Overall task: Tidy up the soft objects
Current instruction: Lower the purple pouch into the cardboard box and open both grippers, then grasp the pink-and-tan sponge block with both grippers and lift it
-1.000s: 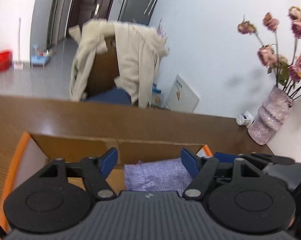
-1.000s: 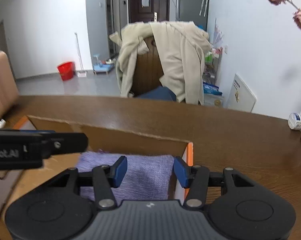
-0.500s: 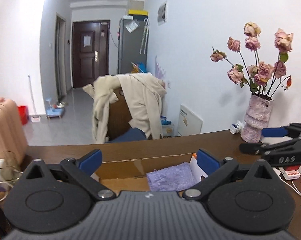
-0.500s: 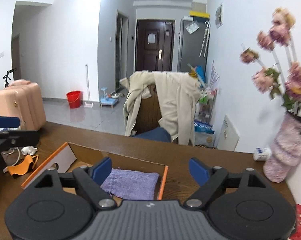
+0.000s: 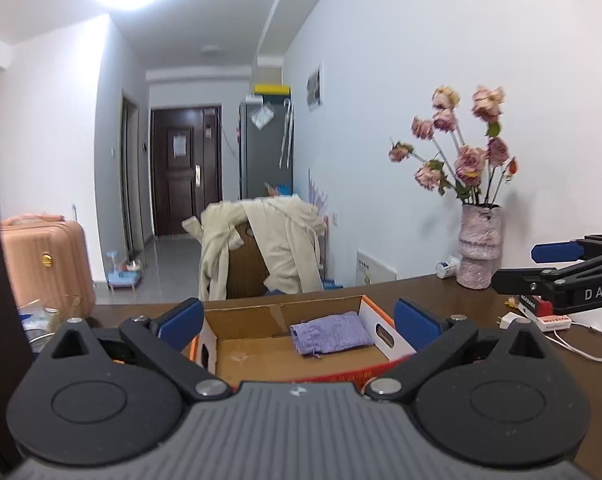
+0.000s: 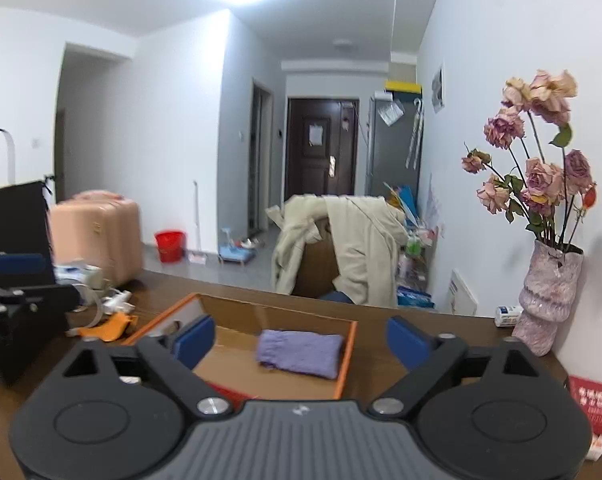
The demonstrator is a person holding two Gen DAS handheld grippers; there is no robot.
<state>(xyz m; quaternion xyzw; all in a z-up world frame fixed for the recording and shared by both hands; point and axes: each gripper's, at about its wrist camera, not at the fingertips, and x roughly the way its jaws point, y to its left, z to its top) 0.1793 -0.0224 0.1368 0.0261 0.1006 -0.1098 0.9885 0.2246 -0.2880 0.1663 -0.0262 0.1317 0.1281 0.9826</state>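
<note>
A folded purple cloth lies flat in the right part of an open cardboard box with orange sides, on the brown table. My left gripper is held back from the box, open wide, with nothing between its blue pads. My right gripper is also drawn back over the near table; its jaws are still opening and are empty. Each gripper shows at the edge of the other's view: the right one and the left one.
A pink vase of dried roses stands at the table's right by the wall, with a small white bottle beside it. Cables, a white plug and an orange piece lie at the left. A coat-draped chair stands behind the table.
Both grippers have let go of the purple cloth, opened wide and pulled back and up from the box. The cloth now lies alone in the box, smaller in view.
</note>
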